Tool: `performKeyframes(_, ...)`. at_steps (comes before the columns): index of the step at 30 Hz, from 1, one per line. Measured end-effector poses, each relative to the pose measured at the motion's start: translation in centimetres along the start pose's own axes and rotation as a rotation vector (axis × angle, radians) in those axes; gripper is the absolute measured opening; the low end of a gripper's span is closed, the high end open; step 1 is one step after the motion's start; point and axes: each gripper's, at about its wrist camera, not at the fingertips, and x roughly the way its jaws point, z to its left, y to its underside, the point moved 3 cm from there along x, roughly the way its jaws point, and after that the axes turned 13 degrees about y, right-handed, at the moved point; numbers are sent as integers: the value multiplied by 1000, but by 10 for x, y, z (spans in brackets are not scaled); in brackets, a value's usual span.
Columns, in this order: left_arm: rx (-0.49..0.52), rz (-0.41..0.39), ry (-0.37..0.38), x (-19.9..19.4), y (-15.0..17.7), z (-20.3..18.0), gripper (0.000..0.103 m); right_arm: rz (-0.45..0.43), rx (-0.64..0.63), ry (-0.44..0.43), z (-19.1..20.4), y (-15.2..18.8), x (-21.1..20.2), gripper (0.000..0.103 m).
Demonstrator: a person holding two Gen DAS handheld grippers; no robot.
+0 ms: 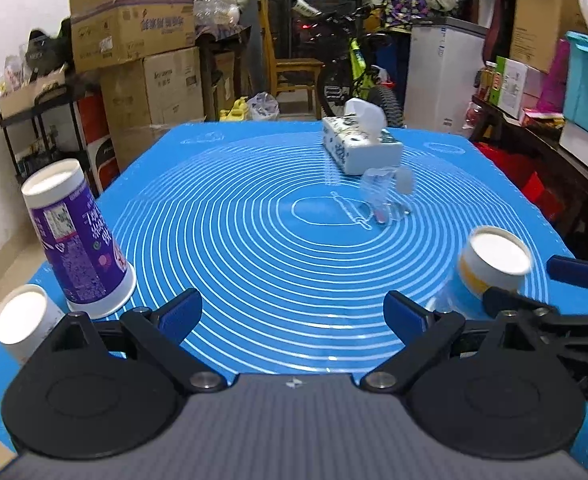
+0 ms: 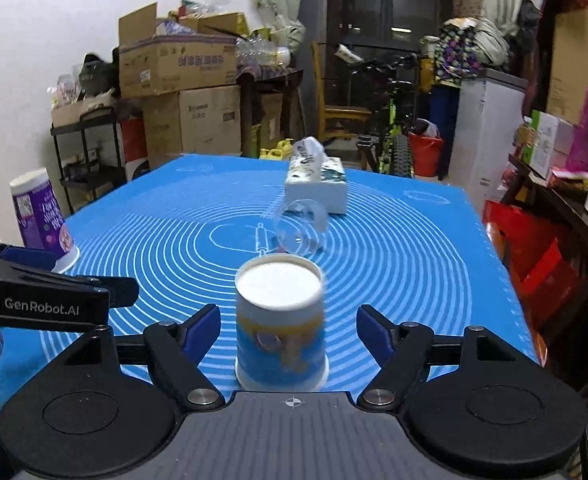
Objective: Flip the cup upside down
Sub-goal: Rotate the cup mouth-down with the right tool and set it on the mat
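Note:
A blue and yellow paper cup (image 2: 280, 332) stands upside down on the blue mat (image 2: 394, 264), between the open fingers of my right gripper (image 2: 288, 334), which do not touch it. It also shows in the left wrist view (image 1: 490, 264) at the right. My left gripper (image 1: 292, 314) is open and empty over the mat. A purple cup (image 1: 76, 244) stands upside down at the mat's left edge, with a small white cup (image 1: 24, 322) upside down beside it. A clear plastic cup (image 2: 300, 226) lies on its side near the mat's centre.
A white tissue box (image 2: 318, 186) sits at the back of the mat. Cardboard boxes, a black shelf, a wooden chair, a bicycle and a white cabinet stand beyond the table. A dark table with boxes runs along the right side.

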Motion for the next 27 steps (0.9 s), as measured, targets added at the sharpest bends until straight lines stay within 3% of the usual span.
performKeyframes(9,46,31,74,-23,23,-31,96,50,59,52,-42,19,-43,80)
performKeyframes(13,67,38,74,-29,34,-39,96,67,60,68,-54,25,-53,80)
performKeyframes(27,77,53,79,-39,48,-49,96,79,22,51,-55,36,-66,80)
